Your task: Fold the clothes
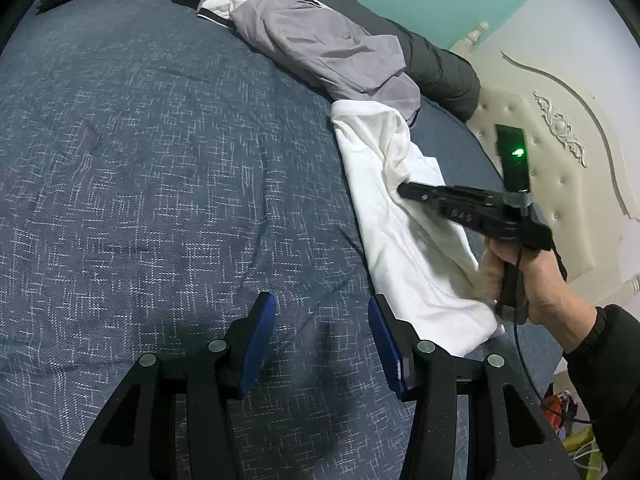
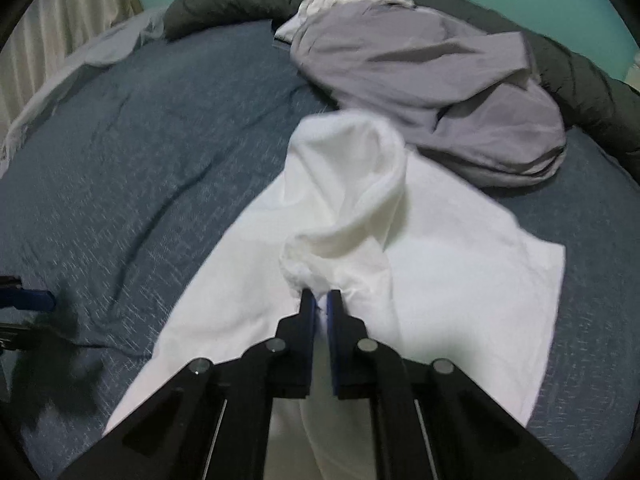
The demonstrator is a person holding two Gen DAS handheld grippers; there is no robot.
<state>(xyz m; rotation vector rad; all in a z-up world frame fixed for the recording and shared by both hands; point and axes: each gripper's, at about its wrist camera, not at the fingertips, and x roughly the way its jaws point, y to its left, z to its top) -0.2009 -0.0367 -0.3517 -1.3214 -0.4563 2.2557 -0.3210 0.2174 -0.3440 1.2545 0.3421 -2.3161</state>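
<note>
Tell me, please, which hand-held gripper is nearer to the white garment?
Right. The right hand-held gripper is shut on a bunched fold of the white garment, while the left hand-held gripper hangs open over the blue bedspread beside it.

No words, labels, brand names or numbers can be read in either view. The clothes, the bedding and the grippers carry no print that can be made out.
</note>
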